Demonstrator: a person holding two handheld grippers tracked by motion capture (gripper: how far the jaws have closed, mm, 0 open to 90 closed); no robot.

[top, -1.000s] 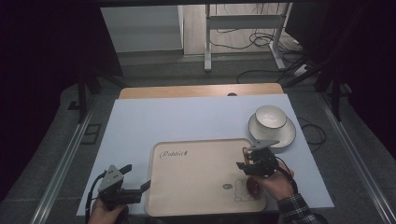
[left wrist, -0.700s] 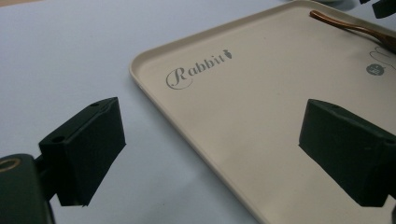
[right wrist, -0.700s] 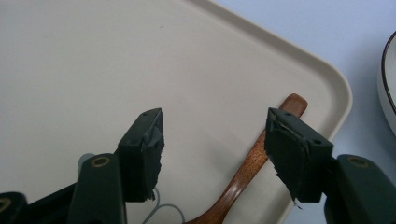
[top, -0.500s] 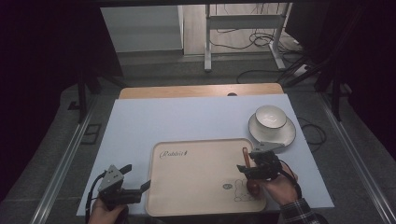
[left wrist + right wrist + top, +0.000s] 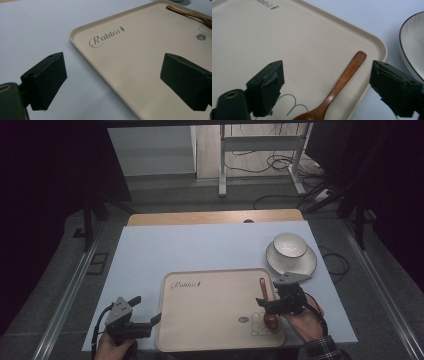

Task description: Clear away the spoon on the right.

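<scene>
Wooden spoon (image 5: 338,87) lies on the tray (image 5: 210,320) at 3 o'clock, straddled by the right gripper (image 5: 332,87), fingers apart; closing judged next. Left gripper (image 5: 112,82) fingers likewise apart.

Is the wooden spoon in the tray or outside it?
In. The spoon lies flat on the tray near its right edge.

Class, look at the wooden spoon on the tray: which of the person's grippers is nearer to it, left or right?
Right. The right gripper hangs open directly over the wooden spoon on the tray. The left gripper sits open at the tray's opposite edge, far from it.
</scene>
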